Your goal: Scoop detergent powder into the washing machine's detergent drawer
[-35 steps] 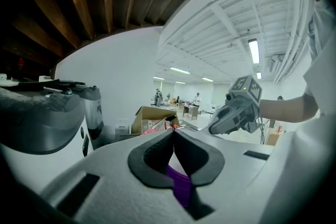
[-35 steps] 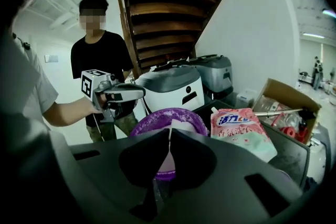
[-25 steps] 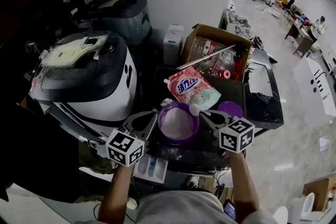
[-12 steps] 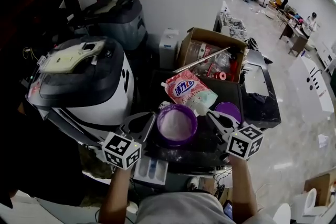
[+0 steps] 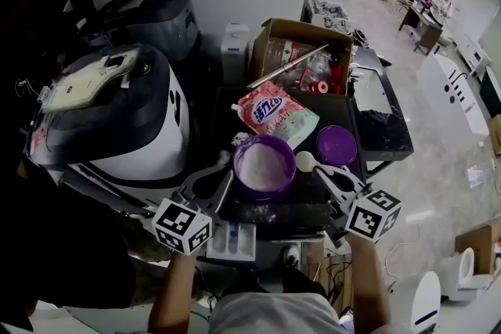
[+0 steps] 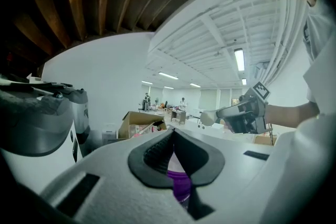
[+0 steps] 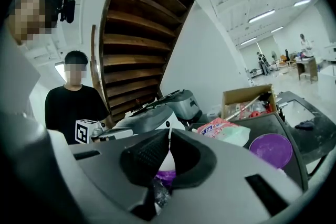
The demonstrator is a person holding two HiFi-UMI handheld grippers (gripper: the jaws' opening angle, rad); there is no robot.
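- Tub [image 5: 264, 168], one, purple, holding loose spill-prone powder [image 5: 263, 165], on the desk [image 5: 313, 203]; left tool [image 5: 221, 182] pinches its rim.
- White plastic scoop [image 5: 307, 161], one, likely light and stiff: right tool [image 5: 322, 172] is clamped on its handle, bowl beside the tub.
- One detergent drawer [image 5: 232, 240], open below the desk edge.

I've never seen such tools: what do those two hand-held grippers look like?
The left gripper and right gripper match: pale grey bodies, two tapering jaws with black ribbed pads, a cube of black-and-white square markers behind. No cables show. Forearms bare, light shirt.
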